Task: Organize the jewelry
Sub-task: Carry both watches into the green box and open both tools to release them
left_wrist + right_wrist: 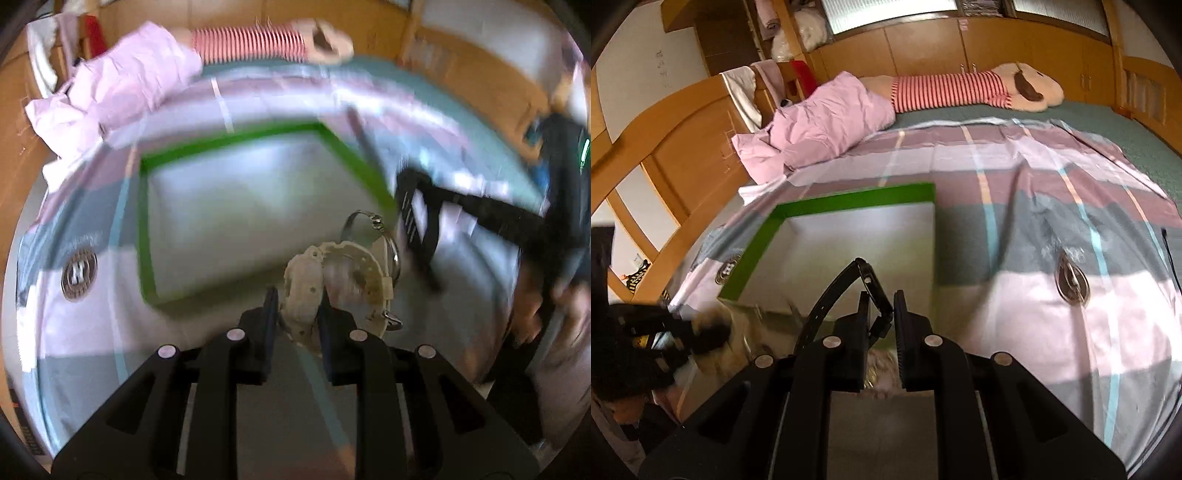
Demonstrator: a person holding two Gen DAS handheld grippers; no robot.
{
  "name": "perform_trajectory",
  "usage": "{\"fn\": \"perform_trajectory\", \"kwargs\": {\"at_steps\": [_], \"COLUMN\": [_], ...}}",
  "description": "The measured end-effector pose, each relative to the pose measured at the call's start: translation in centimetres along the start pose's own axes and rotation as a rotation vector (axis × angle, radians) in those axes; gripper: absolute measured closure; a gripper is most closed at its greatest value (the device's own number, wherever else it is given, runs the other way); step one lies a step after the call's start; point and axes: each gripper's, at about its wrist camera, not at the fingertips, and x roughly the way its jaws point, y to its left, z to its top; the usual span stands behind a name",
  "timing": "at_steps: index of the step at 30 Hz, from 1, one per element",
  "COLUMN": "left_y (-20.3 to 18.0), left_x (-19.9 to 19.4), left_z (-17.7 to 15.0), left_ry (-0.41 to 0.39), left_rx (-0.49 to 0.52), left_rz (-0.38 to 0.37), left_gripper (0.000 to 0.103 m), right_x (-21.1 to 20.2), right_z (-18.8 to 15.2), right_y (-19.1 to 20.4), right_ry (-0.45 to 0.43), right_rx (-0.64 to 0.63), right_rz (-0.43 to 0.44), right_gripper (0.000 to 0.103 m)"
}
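Left gripper: I see my left gripper [295, 302] clamped on a cream-white watch [306, 291], its fingers [269, 306] pinching the case from both sides.
Cream watch: it hangs just off the near right corner of the green-rimmed box [146, 221]; a thin silver bangle [391, 243] loops behind it, touching or just beside it, I cannot tell which.
Box: open, pale grey inside, sitting on the plaid bedsheet [1052, 192].
Right gripper: my right gripper [881, 314] is closed on a black watch [866, 277], gripping the strap near the buckle end, with the strap arching up over the box's near edge.
Bed beyond: a crumpled pink quilt [827, 118] to the left, and a striped plush toy [960, 90] lying along the far side.
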Motion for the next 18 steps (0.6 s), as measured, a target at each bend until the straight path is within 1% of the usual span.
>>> {"fn": "perform_trajectory", "kwargs": {"at_steps": [2,3,4,5,7,9,10,11,14,16,18], "left_y": [-0.8,-1.1,-1.4,-1.5,-0.9,0.1,0.5,0.7,0.1,-0.9,-2.1], "left_x": [3.5,4.5,4.9,4.8,3.5,1.7,1.1,0.9,1.0,1.6,2.5], "left_z": [-1.8,-2.4,-2.8,-2.9,-2.5,-1.7,-1.4,-1.2,-1.3,-2.1,-2.6], "left_ry": [0.156,0.19,0.205,0.2,0.153,0.083,0.061,0.056,0.078,0.106,0.143], "left_rx": [0.031,0.049,0.072,0.085,0.061,0.018,0.007,0.005,0.035,0.087,0.133], "left_rz": [0.102,0.135,0.164,0.178,0.144,0.108,0.103,0.101,0.086,0.074,0.099], "left_gripper": [0.082,0.082,0.082,0.082,0.082,0.078,0.077,0.077,0.077,0.077,0.077], "right_x": [0.5,0.8,1.0,1.0,0.7,0.4,0.4,0.5,0.7,0.9,1.0], "right_z": [-0.6,-0.8,-0.8,-0.8,-0.7,-0.7,-0.8,-0.8,-0.9,-0.9,-1.0], "right_y": [-0.3,-0.3,-0.1,0.1,0.6,1.1,1.3,1.4,1.3,1.3,1.4], "right_ry": [0.023,0.035,0.04,0.037,0.02,0.003,0.001,0.002,0.01,0.015,0.016], "right_rx": [0.006,0.005,0.002,-0.003,-0.024,-0.051,-0.062,-0.064,-0.065,-0.06,-0.064], "right_rz": [-0.019,-0.022,-0.018,-0.015,-0.01,-0.011,-0.008,-0.006,-0.009,-0.008,-0.009], "right_gripper": [0.09,0.09,0.09,0.09,0.09,0.09,0.09,0.09,0.09,0.09,0.09]}}
